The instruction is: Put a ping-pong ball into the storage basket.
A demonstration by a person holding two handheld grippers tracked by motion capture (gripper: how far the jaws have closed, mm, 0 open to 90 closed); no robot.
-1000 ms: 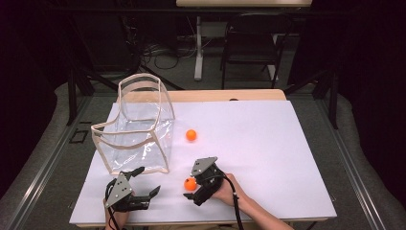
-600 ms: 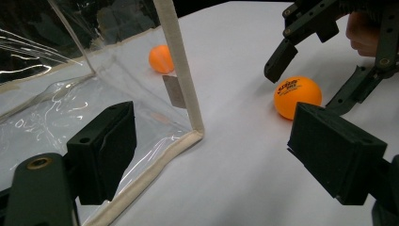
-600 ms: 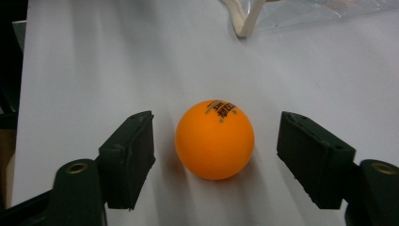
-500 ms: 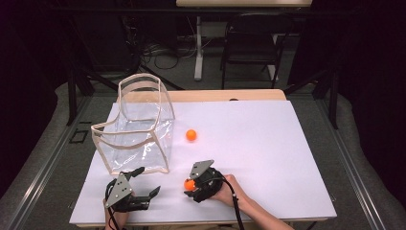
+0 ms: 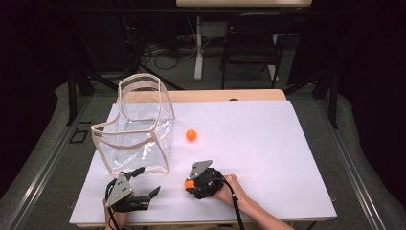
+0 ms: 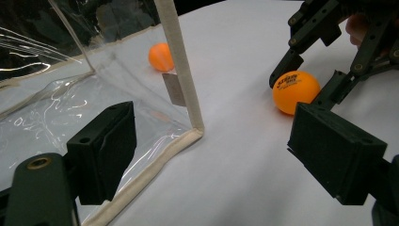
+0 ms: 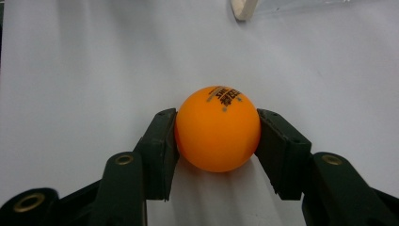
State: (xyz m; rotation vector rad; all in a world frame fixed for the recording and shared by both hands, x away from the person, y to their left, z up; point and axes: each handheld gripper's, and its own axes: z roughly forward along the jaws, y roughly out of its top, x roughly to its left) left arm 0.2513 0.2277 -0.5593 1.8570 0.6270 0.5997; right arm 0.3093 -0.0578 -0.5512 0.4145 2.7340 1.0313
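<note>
Now that my right gripper (image 7: 217,136) has just closed its jaws on the near orange ping-pong ball (image 7: 217,135), pads pressing both its sides, the pickup is made, though the ball sits low over the white table (image 5: 268,143). My left gripper (image 5: 139,190) waits wide open, at seven o'clock. The clear plastic bag with beige trim (image 5: 136,129), at ten o'clock, looks empty; the second orange ball (image 5: 191,135) lies on the table beside it.

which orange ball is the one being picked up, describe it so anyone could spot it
Start at the clear bag on the left of the white table. Go toward the near edge, to the right gripper: its jaws have just closed on the gripped ball. The other ball lies free beside the bag, farther back.
</note>
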